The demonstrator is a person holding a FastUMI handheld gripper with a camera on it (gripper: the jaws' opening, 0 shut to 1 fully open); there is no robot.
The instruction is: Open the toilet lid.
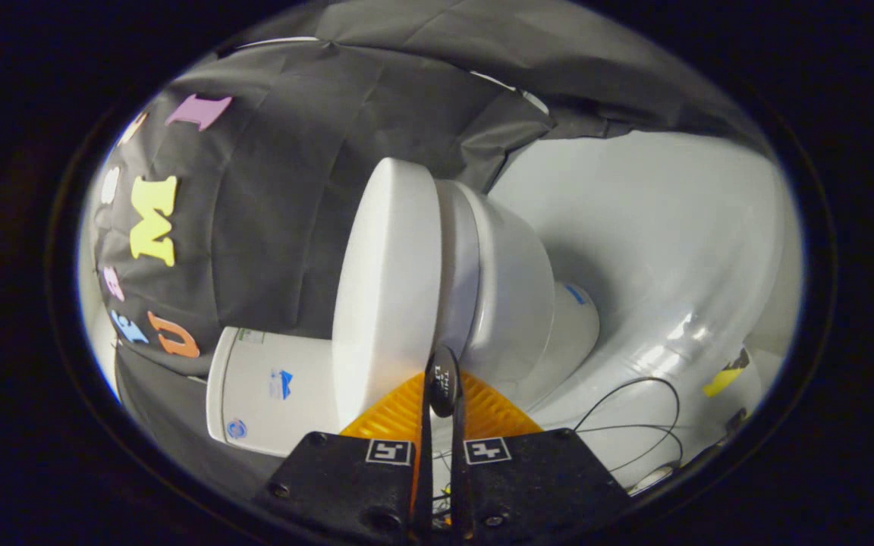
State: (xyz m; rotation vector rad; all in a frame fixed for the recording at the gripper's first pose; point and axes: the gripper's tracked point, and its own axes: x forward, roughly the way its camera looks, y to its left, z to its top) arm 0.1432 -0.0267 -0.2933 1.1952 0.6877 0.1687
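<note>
Toilet lid point(388, 288) just ahead of closed hand-held gripper point(443, 379).

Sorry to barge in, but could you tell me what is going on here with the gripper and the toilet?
A person is working a handheld gripper at a white toilet, meaning to open its lid. The view is rolled sideways, so the toilet looks tipped over. The lid lies flat against the seat, not yet lifted. The gripper's fingers are nearly together, their tips right at the lid's front edge; whether they pinch it is unclear. The tank sits behind, and thin black cables trail over the white floor.
</note>
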